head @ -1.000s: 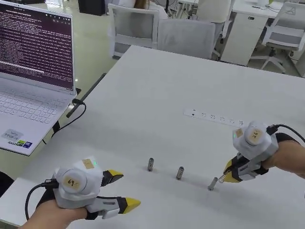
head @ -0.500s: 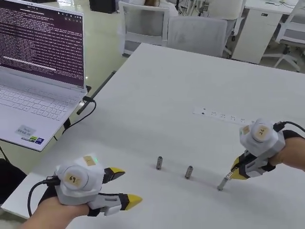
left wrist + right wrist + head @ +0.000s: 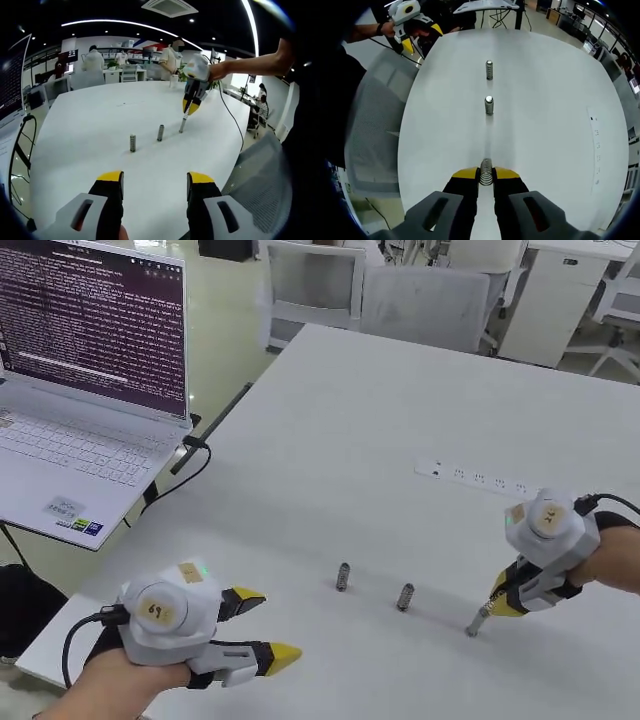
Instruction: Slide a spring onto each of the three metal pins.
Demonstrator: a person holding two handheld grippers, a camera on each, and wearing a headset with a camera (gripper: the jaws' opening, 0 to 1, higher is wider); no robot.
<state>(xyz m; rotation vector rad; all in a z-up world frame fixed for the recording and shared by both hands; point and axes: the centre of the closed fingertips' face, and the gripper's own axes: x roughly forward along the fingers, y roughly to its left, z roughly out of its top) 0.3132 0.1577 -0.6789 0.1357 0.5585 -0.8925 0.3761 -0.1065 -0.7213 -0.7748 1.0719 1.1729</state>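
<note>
The right gripper (image 3: 503, 598) is closed narrowly on a spring (image 3: 486, 172), whose free end meets the rightmost pin (image 3: 473, 627) on the near right of the table (image 3: 380, 430). To the left, the middle pin (image 3: 405, 597) and left pin (image 3: 343, 577) stand upright, each wearing a spring. The left gripper (image 3: 265, 625) rests near the table's near left edge, jaws wide and empty.

Bright, even overhead lighting, soft shadows; gripper views bend at edges.

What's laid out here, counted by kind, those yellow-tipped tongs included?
Metal pins: 3
Springs: 3
Tongs: 2
Laptop: 1
Power strip: 1
Total: 10
</note>
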